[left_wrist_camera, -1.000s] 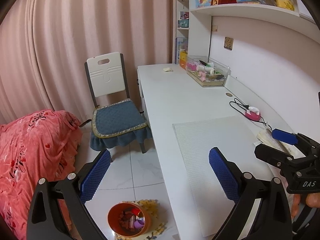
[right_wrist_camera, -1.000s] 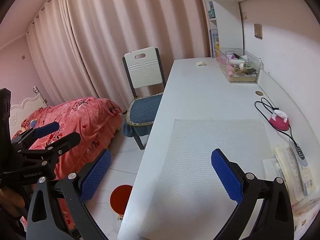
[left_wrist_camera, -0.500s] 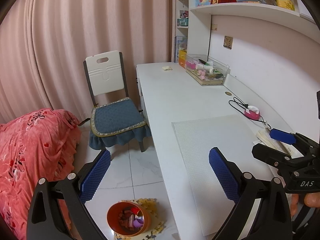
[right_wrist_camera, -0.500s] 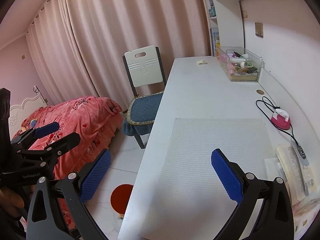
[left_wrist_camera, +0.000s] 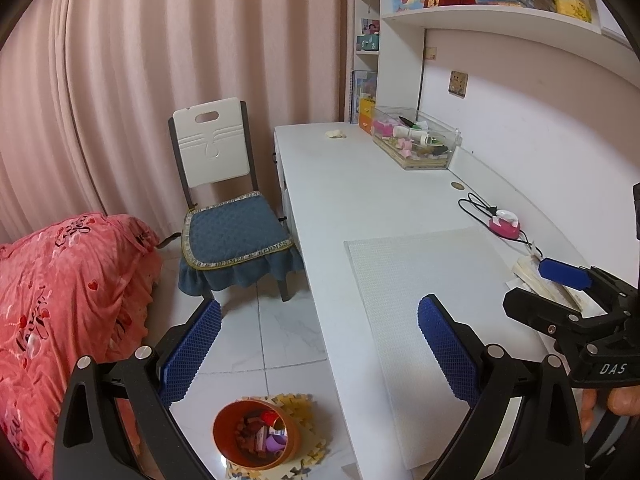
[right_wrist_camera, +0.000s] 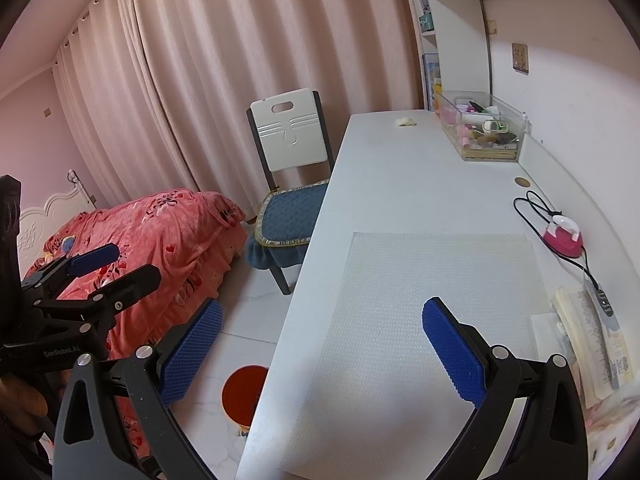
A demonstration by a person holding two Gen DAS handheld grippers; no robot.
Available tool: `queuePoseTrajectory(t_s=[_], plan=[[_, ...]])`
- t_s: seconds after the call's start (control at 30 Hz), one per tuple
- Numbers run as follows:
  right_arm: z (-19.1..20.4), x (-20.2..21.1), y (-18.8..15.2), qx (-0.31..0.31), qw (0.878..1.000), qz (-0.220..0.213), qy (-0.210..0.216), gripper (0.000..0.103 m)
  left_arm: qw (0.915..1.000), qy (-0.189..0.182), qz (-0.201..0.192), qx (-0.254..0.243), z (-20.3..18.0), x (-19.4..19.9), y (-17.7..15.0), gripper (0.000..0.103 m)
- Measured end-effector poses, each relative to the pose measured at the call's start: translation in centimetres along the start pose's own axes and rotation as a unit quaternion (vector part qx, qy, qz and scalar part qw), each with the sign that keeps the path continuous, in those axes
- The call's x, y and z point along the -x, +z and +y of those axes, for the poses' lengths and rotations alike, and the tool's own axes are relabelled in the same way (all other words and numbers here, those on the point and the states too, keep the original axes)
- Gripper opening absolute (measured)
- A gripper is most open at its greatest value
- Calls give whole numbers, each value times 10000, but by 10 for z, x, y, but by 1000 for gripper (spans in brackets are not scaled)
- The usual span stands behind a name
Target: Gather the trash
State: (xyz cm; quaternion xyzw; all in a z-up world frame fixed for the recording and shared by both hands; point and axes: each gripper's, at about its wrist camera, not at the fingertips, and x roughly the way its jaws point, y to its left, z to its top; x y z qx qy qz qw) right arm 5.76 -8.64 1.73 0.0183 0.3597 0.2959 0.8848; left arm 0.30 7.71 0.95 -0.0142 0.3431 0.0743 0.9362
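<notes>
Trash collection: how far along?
Done: the orange round bin on the floor already holds scraps. In hand: nothing; left gripper and right gripper are both open and empty. Left: the small crumpled pale wad at the white desk's far end, not yet reached.

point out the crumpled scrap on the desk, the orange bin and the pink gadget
crumpled scrap (left_wrist_camera: 336, 134), left wrist view, middle of the wad
orange bin (left_wrist_camera: 218, 436), left wrist view, left rim
pink gadget (right_wrist_camera: 562, 242), right wrist view, pink body
</notes>
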Motion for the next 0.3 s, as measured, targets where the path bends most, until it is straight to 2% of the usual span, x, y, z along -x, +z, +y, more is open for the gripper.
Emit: queuePoseTrajectory(t_s=[0.3], plan=[[-1,-1,-2,-17,10000,19,14,98,9999,13,128,-3,2,0,-5,97]])
